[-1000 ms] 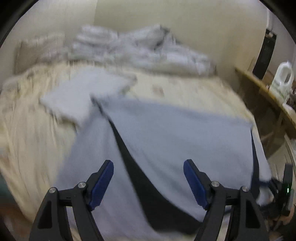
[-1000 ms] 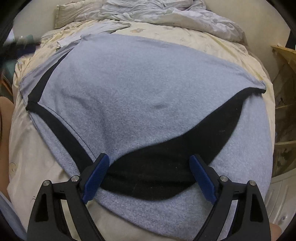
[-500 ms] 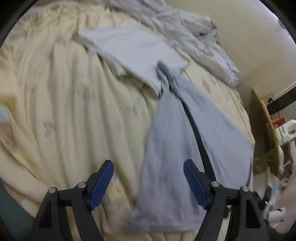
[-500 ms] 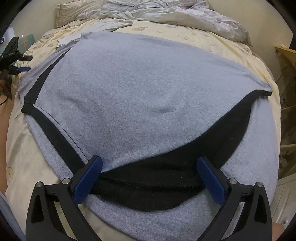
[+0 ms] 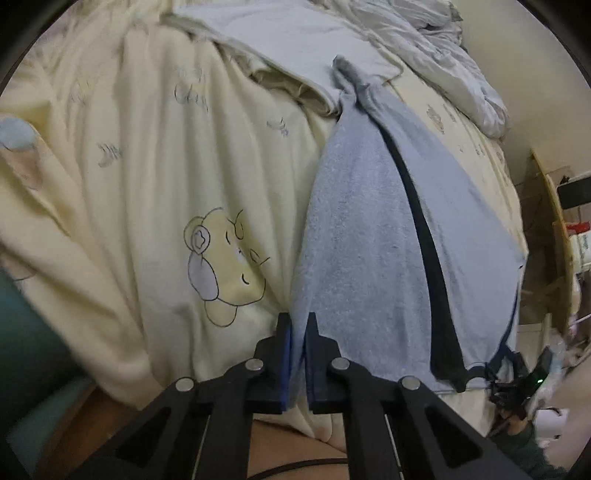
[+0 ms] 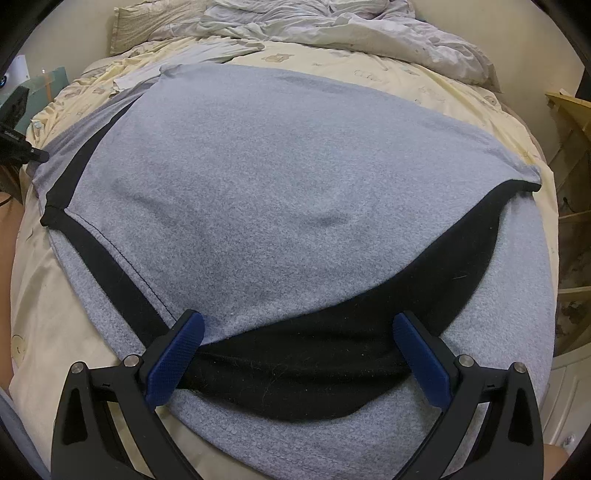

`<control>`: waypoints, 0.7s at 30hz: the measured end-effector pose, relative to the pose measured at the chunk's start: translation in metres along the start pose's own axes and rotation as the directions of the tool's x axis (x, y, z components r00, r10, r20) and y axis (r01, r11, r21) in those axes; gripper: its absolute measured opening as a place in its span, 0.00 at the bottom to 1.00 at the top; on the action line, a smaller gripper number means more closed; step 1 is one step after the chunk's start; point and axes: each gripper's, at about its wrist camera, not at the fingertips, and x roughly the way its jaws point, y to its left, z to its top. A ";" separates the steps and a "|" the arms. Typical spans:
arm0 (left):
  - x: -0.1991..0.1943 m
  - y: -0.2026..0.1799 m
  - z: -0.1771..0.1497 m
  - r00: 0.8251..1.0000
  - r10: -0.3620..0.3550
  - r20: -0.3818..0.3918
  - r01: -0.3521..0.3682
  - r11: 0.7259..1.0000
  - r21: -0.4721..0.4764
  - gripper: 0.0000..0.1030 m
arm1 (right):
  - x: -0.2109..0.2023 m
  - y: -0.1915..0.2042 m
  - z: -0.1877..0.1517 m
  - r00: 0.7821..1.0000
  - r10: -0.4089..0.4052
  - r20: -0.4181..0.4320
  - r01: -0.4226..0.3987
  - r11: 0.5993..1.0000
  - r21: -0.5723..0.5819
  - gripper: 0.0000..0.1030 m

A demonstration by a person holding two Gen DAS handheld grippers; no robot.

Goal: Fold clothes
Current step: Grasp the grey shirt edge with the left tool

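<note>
1. Left wrist view: left gripper (image 5: 297,332) is clenched on the near edge of the grey garment (image 5: 369,240), with a sliver of grey cloth pinched between its blue pads (image 5: 286,347). The garment lies flat on the cream bedsheet (image 5: 147,184), running away from the gripper toward a folded white cloth (image 5: 295,40) near the head of the bed; its far tip lies on that cloth. A black band (image 5: 424,240) runs lengthwise down the garment. At the far lower right, the other gripper sits by the garment's corner (too small and blurred to read its jaws from here).

2. Right wrist view: right gripper (image 6: 295,343) is released, its jaws spread wide and poised over the garment's black neckline (image 6: 332,362), neither pad pressing on cloth. The grey garment (image 6: 277,184) fills most of the bed, spread out and fairly smooth, with crumpled bedding (image 6: 351,29) heaped beyond it.

3. Progress, as I judge it: the garment is laid out but shows no finished fold, so folding is only starting. One side is gripped; the other has yet to be taken, and every fold remains.

4. Containers: none shows in either view, no basket or drawer holding clothes; the folded white cloth simply lies on the bed.
</note>
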 end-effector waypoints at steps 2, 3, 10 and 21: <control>-0.012 -0.007 -0.001 0.998 0.036 0.046 -0.037 0.999 0.008 0.04 | 0.003 -0.003 0.003 1.000 -0.001 0.001 0.001 1.000 0.000 1.00; -0.019 -0.009 -0.001 0.997 0.042 0.065 -0.043 0.999 0.016 0.03 | 0.005 -0.005 0.005 1.000 -0.002 0.002 0.002 1.000 0.000 1.00; -0.027 -0.008 -0.001 0.990 0.137 0.043 -0.136 0.991 -0.010 0.03 | 0.015 -0.014 0.015 1.000 -0.004 0.013 0.004 1.000 0.000 1.00; -0.024 -0.047 -0.001 0.948 0.291 0.132 -0.304 0.947 0.099 0.31 | 0.034 -0.028 0.034 1.000 -0.005 0.010 0.005 1.000 0.001 1.00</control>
